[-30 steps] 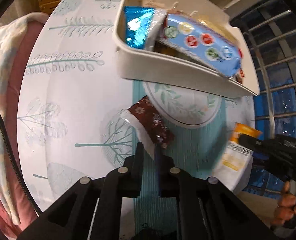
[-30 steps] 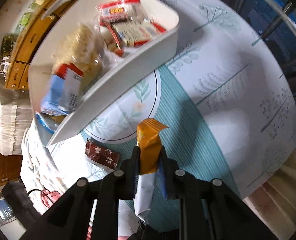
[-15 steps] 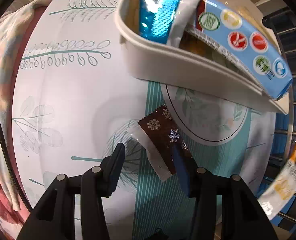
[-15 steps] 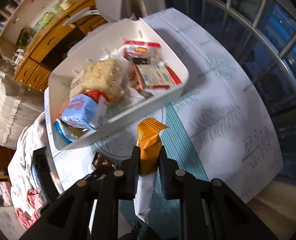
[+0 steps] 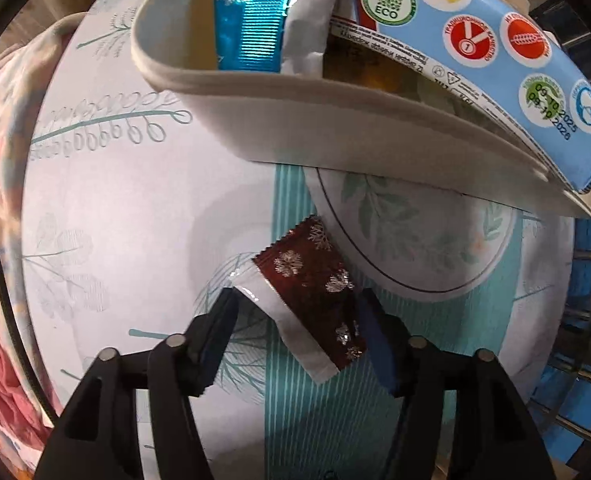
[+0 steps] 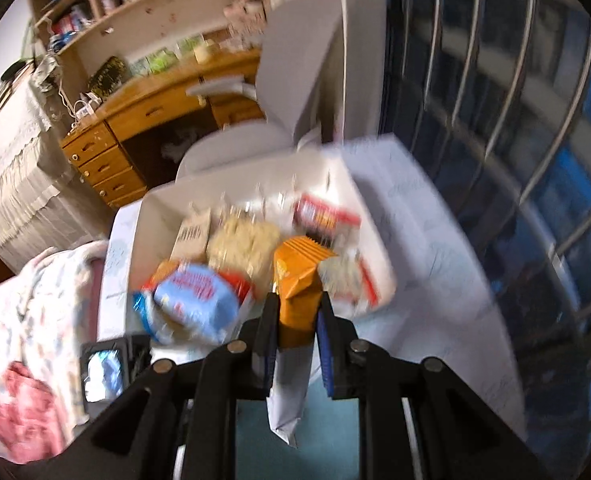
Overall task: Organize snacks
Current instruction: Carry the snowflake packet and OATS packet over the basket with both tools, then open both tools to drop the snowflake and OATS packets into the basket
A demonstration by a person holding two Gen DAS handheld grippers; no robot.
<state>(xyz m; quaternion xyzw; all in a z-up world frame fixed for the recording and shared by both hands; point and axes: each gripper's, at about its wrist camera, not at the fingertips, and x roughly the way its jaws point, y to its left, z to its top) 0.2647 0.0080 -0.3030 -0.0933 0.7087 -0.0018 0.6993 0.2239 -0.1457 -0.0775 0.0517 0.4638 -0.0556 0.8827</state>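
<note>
A dark red snack packet with silver snowflakes (image 5: 315, 288) lies flat on the tablecloth, between the open fingers of my left gripper (image 5: 297, 312). The white snack bin (image 5: 335, 120) stands just beyond it, holding a blue foil pack (image 5: 251, 20) and a light blue packet (image 5: 495, 52). My right gripper (image 6: 295, 320) is shut on an orange and white snack packet (image 6: 297, 284) and holds it up near the bin's (image 6: 151, 216) front edge. The bin holds several snacks, seen blurred in the right wrist view.
A round table with a leaf-print cloth (image 5: 115, 200) carries the bin. A window with metal bars (image 6: 515, 120) is on the right. A wooden desk (image 6: 147, 120) and a white chair (image 6: 295, 80) stand behind. A bed with floral bedding (image 6: 27, 320) lies left.
My left gripper opened, let go of the dark red packet and closed in around it and toward the bin. My right gripper lifted the orange packet up to the bin.
</note>
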